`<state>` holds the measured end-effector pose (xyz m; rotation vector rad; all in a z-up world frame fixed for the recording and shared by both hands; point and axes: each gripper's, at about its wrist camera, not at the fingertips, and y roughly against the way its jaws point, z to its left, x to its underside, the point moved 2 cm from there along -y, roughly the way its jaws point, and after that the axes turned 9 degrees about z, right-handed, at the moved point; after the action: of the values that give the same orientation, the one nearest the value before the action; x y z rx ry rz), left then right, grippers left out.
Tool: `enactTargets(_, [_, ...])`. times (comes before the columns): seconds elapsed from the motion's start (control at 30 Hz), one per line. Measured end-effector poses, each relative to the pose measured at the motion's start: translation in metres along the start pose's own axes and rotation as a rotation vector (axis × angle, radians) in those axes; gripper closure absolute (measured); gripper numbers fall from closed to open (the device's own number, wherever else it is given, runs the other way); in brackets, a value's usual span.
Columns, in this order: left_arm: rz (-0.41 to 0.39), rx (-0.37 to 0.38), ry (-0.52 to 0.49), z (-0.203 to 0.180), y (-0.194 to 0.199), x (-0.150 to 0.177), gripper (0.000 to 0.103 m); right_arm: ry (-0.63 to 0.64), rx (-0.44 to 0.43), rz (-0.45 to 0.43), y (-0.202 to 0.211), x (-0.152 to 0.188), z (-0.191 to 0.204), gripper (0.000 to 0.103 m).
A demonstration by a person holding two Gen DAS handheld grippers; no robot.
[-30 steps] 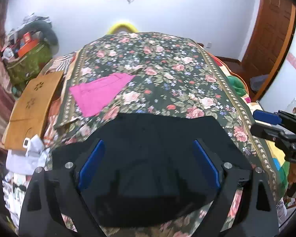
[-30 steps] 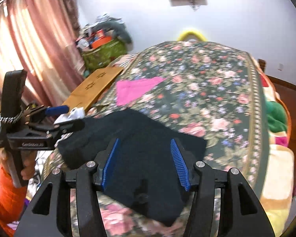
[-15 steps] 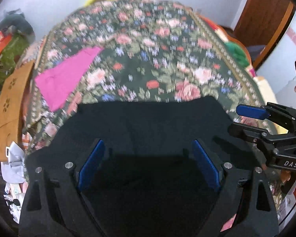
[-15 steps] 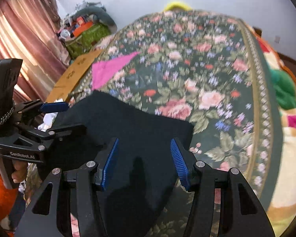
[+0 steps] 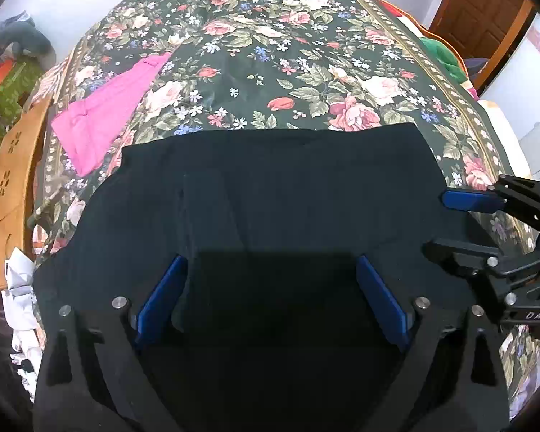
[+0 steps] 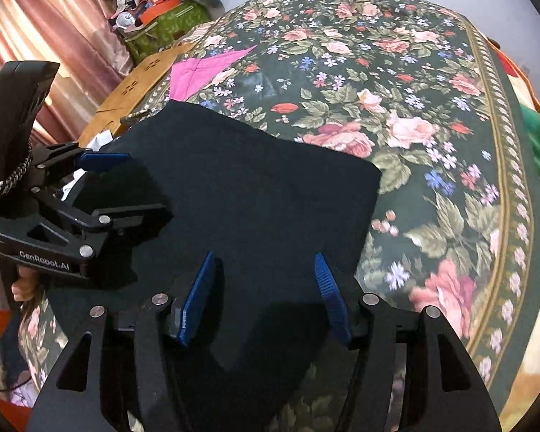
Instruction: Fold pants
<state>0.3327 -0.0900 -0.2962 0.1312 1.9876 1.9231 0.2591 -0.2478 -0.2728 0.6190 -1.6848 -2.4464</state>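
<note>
Black pants (image 5: 277, 194) lie spread on the near part of the floral bedspread (image 5: 277, 54); they also show in the right wrist view (image 6: 255, 187). My left gripper (image 5: 270, 280) is open and empty, low over the pants' near middle. It shows at the left in the right wrist view (image 6: 126, 183). My right gripper (image 6: 264, 277) is open and empty over the pants' near right part. It shows at the right edge in the left wrist view (image 5: 450, 223), by the pants' right side.
A folded pink garment (image 5: 108, 108) lies on the bed's left side. A brown cardboard piece (image 5: 12, 172) and white clutter (image 5: 18, 288) sit off the left edge. Green fabric (image 5: 446, 54) and a wooden door (image 5: 482, 10) are at the right.
Both grippers have tilted down and moved in closer over the black pants. The pants now fill more of both views. Both stay open.
</note>
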Motion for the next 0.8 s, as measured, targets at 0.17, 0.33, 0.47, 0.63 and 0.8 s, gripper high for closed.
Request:
enactTargets(0.17, [-0.038,-0.047,-0.008,0.001,0.01,0.014,0.007,-0.021,0.034,-0.008,0.011,0.015,0.0,0.045])
enactTargets(0.33, [-0.061,-0.059,0.027,0.012,0.021,0.032,0.007,-0.078,0.029,-0.016,0.018,0.027,-0.006,0.045])
enactTargets(0.47, [-0.066,-0.043,0.067,0.024,0.028,0.046,0.007,-0.103,0.041,-0.024,0.027,0.038,-0.007,0.044])
enactTargets(0.63, [-0.073,-0.031,0.131,0.037,0.041,0.061,0.007,-0.112,0.079,-0.039,0.038,0.046,-0.005,0.044])
enactTargets(0.8, [-0.114,-0.054,0.172,0.05,0.059,0.077,0.007,-0.092,0.133,-0.084,0.055,0.044,0.004,0.044])
